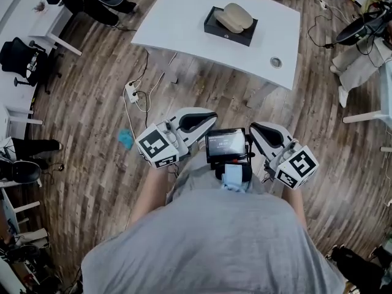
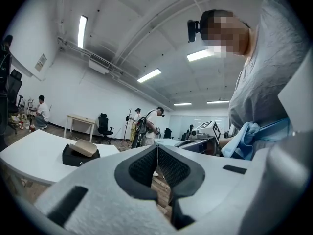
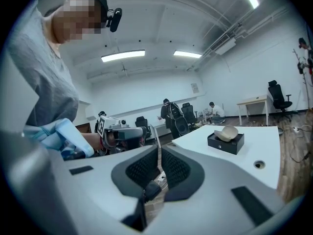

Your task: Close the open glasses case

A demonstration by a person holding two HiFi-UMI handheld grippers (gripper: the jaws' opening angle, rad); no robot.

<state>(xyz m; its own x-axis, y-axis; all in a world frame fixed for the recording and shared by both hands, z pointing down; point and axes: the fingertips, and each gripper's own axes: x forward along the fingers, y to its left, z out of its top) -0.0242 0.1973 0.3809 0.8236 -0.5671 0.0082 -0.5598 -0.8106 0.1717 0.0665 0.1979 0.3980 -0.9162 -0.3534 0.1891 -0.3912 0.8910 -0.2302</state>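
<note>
Plainly, the gap to the target is what matters here. The open glasses case [image 1: 233, 17] lies on a black box [image 1: 228, 32] about mid-bench, clear of every edge of the white bench [image 1: 177, 29]. A strip of wooden floor [image 1: 202, 84] separates the bench's near edge from the person. The beige case's long axis seems to run along the box's long side, roughly in line with the bench's near edge.

The case lies ahead of both hands and well apart from them, about midway between the two, so neither hand is clearly nearer.

The left gripper [image 1: 213, 117] and the right gripper [image 1: 253, 128] are held close to the torso, tips angled inward toward each other rather than at the bench. So the case sits off to the left in the left gripper view [image 2: 84, 148] and off to the right in the right gripper view [image 3: 226, 132].

Both sets of fingers are pressed together with nothing between them, as each gripper's own view shows ( [image 2: 157, 150], [image 3: 159, 153]). As I judge it, closing the case first calls for an approach to the bench and for turning a gripper to face the case.
</note>
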